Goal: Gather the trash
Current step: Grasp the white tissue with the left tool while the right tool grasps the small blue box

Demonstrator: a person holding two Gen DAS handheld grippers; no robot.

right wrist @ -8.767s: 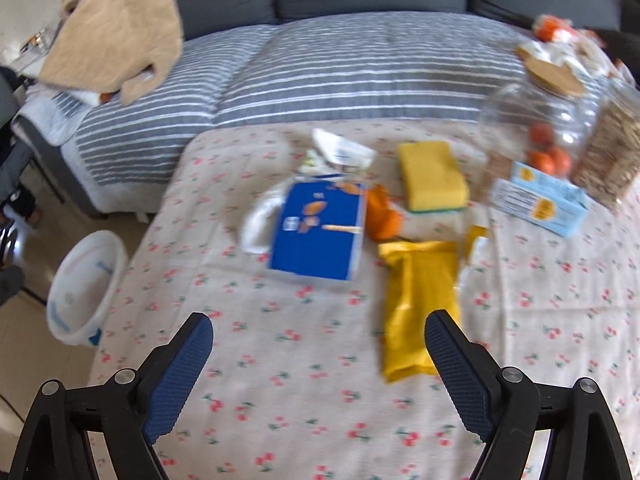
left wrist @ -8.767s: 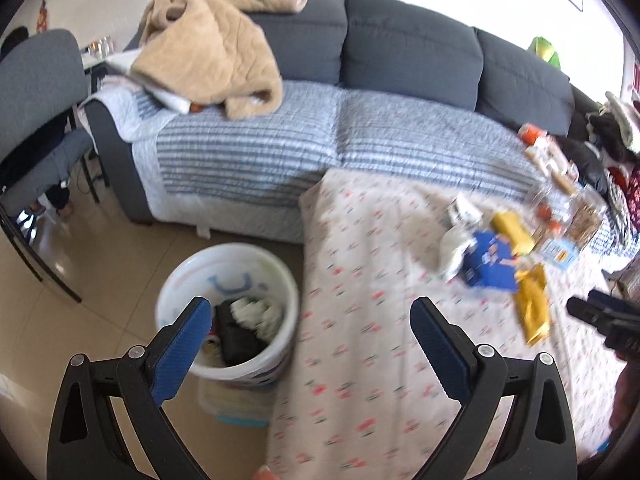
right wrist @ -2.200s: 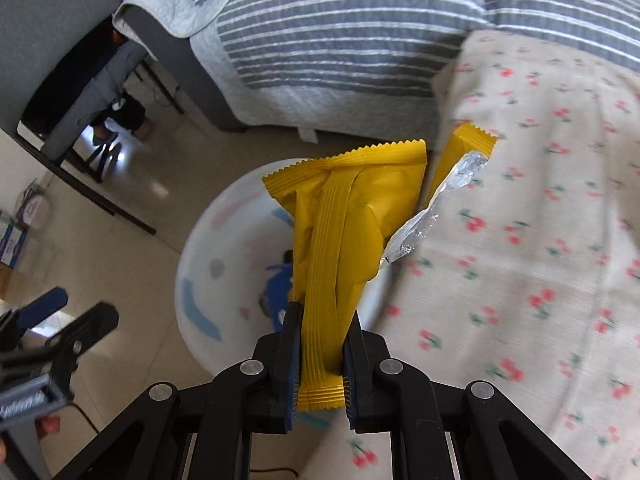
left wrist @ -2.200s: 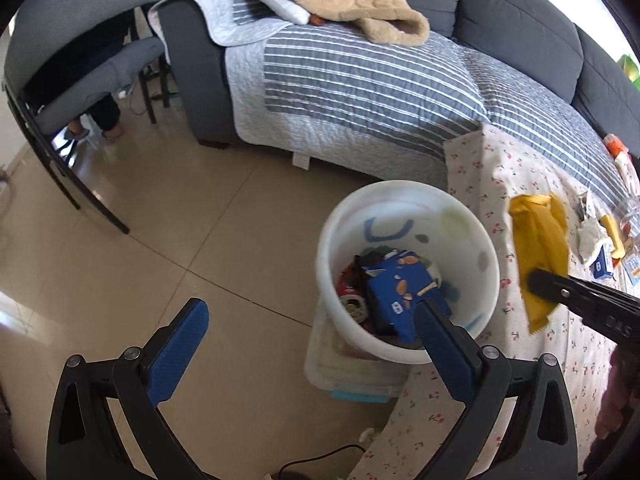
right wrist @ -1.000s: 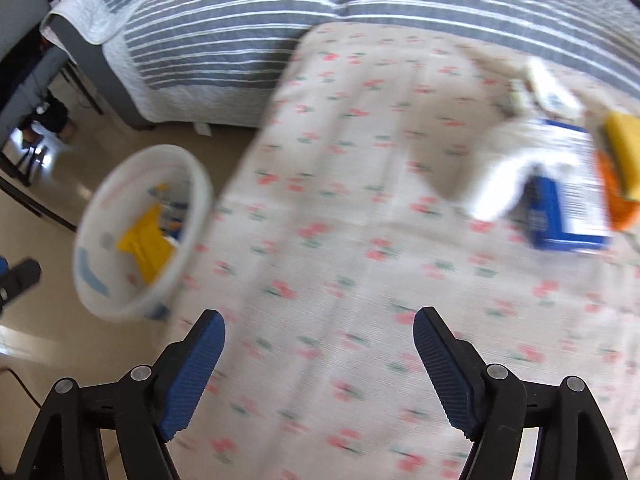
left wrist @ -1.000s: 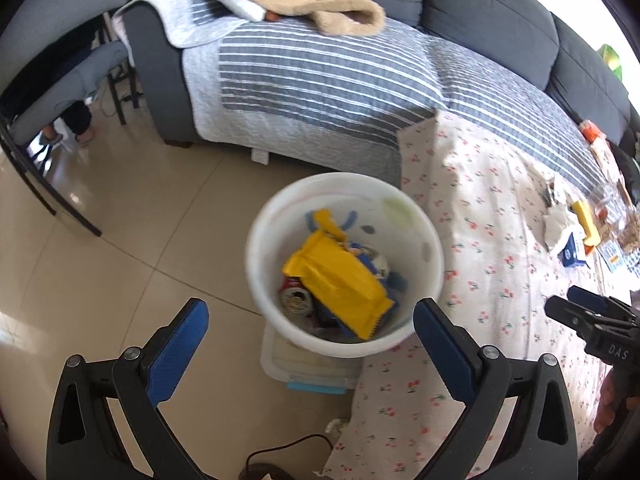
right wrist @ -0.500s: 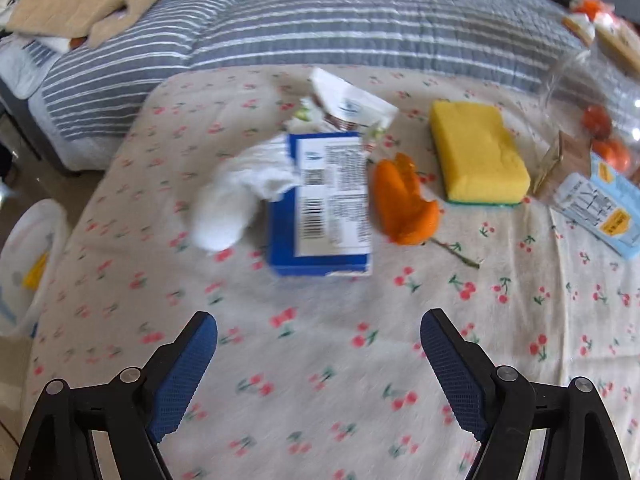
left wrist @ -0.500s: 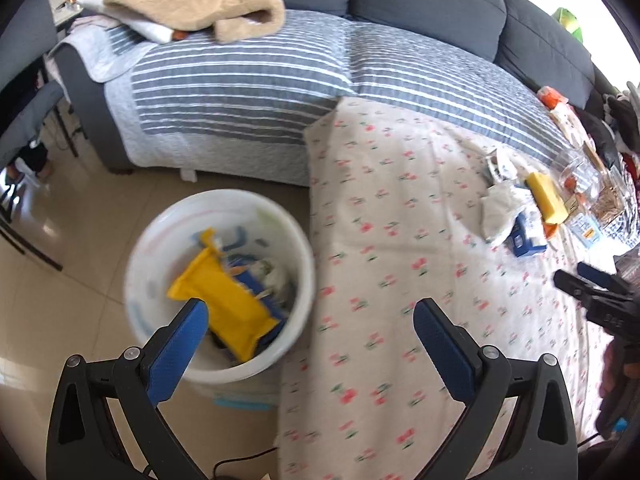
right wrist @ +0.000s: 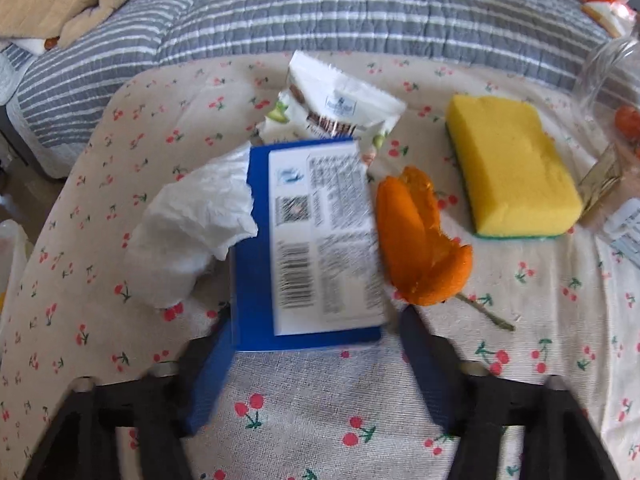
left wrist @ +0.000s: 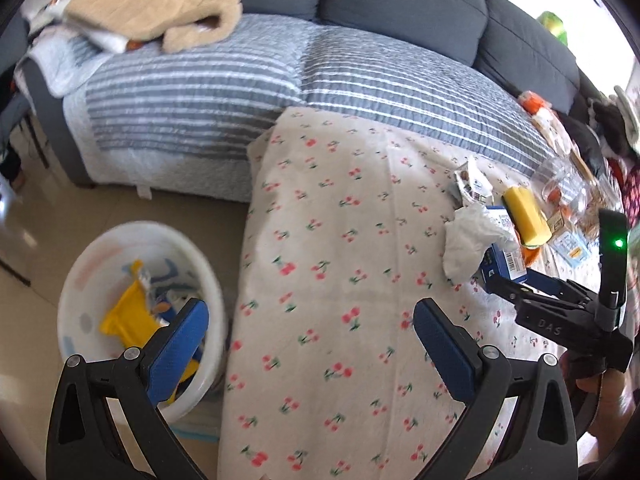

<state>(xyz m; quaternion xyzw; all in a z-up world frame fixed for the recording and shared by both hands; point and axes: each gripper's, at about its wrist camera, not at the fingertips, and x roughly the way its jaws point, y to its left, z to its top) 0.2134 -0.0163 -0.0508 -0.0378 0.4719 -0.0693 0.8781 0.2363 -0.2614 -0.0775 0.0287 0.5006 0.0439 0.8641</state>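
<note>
My right gripper (right wrist: 316, 344) is spread wide at the near edge of the blue box (right wrist: 306, 240), one finger at each near corner; the frame is blurred, so I cannot tell if the pads touch it. The box lies label-up on the cherry-print tablecloth (right wrist: 360, 412), between a crumpled tissue (right wrist: 192, 232) and an orange peel (right wrist: 420, 240). My left gripper (left wrist: 310, 334) hangs wide open and empty beside the white bin (left wrist: 80, 256), where a yellow wrapper (left wrist: 128, 316) lies.
</note>
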